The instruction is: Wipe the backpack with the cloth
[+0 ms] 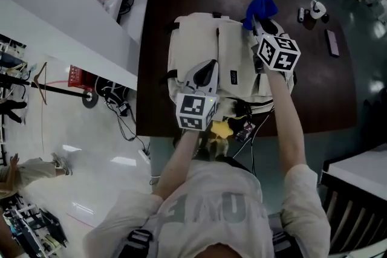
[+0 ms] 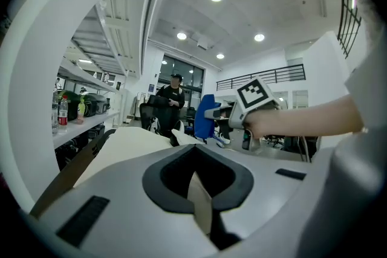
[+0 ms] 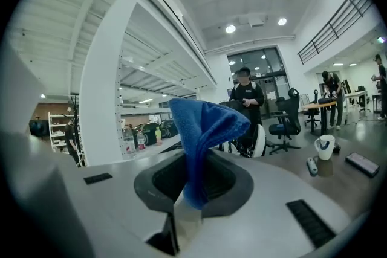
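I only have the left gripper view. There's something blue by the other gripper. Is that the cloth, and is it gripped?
Observer: Yes. The right gripper view shows the right gripper shut on a blue cloth that stands up from it.
Operator: Where is it on the backpack?
Observer: In the head view the cloth is at the far right corner of the cream backpack, which lies on a dark table.
Operator: Anything else on the table?
Observer: A white cup stands right of the backpack, apart from it.
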{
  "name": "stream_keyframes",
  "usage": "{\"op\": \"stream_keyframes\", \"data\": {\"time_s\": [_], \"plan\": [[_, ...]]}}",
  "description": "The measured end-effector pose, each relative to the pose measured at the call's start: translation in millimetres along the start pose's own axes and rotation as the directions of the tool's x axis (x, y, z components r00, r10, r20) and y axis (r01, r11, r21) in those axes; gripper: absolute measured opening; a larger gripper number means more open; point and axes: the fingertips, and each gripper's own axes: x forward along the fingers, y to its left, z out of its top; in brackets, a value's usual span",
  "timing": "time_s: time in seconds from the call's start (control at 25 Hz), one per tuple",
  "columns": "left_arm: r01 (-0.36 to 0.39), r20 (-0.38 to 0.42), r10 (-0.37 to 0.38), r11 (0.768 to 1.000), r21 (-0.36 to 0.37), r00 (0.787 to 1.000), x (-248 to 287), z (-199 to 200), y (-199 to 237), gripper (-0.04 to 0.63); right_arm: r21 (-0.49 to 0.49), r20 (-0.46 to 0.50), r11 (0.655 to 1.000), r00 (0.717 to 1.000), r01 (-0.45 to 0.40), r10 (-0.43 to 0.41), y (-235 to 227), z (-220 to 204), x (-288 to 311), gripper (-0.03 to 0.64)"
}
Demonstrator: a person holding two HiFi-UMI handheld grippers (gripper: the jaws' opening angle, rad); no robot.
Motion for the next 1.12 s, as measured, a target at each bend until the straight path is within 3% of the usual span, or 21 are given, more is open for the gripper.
{"op": "stream_keyframes", "data": {"time_s": [0.4,0.88,1.12], "plan": [[0.002,0.004,-0.002,0.999,-0.034,1.000,0.2,-1.4,4.5,0.002,0.046,-0.091,0.999,0.996,0.009,-0.005,-8.0,-44.7,8.8,0.044],[-0.004,-0.005,0.004,0.999,-0.040,1.000,1.2,-2.7,7.0,0.002,0.049,-0.135,0.999,0.991,-0.005,0.012,19.4,-82.6,-67.5,0.044],[-0.010,0.003,0.011,0.998,-0.064,1.000,-0.1,-1.9,10.0,0.002,0.119,-0.158,0.993,0.988,0.021,-0.002,34.8,-114.3,-125.0,0.044]]}}
